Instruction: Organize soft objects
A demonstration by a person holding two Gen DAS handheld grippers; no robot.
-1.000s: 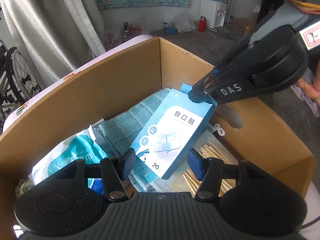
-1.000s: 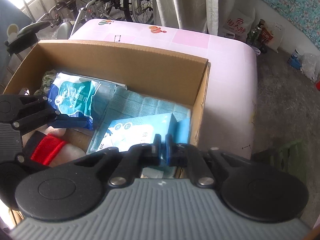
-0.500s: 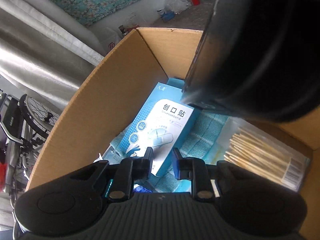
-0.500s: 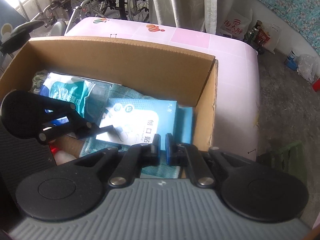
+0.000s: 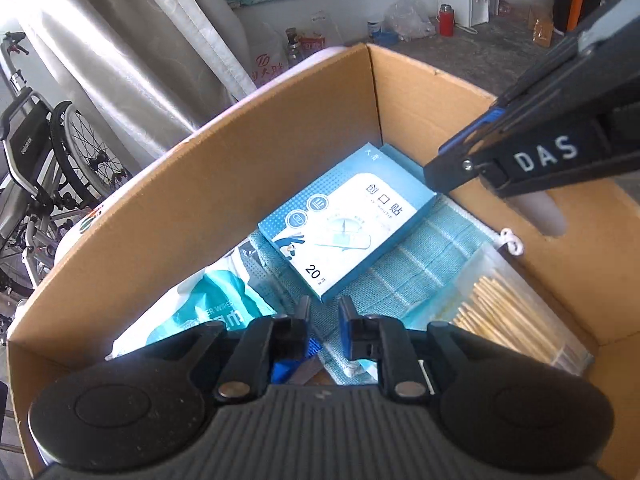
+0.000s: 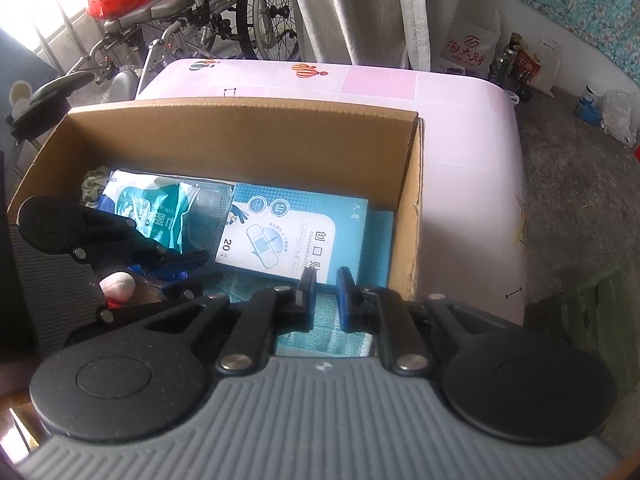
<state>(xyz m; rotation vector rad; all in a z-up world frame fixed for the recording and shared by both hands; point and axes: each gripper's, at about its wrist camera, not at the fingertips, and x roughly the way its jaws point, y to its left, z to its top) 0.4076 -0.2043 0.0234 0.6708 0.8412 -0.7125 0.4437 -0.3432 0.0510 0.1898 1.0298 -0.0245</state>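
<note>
Down inside the brown cardboard box (image 5: 224, 184), the flat light-blue carton of adhesive bandages (image 5: 348, 220) lies on top of the teal waffle-weave cloth (image 5: 416, 264), tucked toward the far corner, and its place relative to my two tools is what my next move hangs on. From my left gripper (image 5: 323, 312) the carton sits just ahead of the fingertips, its nearest corner pointing back at the gap between them, its long axis running diagonally away to the upper right. Those jaws have just been closing and now stand nearly together with only a narrow slot and nothing gripped; the corner stops short of it. My right gripper (image 6: 323, 280) hangs over the carton's other end (in its own view the printed face lies just beyond the tips, long axis running left to right); its jaws have just been opening a little, they clasp nothing, and only the cloth shows through the gap. Seen from the left wrist, its dark tip (image 5: 452, 176) hovers at the carton's far corner; I cannot tell whether it touches. I judge the carton already laid down and let go, so either hand could nudge it, the right one being the nearer to its body. Left of the carton lies the white and teal soft pack of wet wipes (image 5: 208, 300), closest to my left hand, and to the right a clear packet of wooden toothpicks (image 5: 504, 312) rests against the near wall. If the wipes are next, I would first spread the left fingers, since their present gap is far too slim for that pack.
</note>
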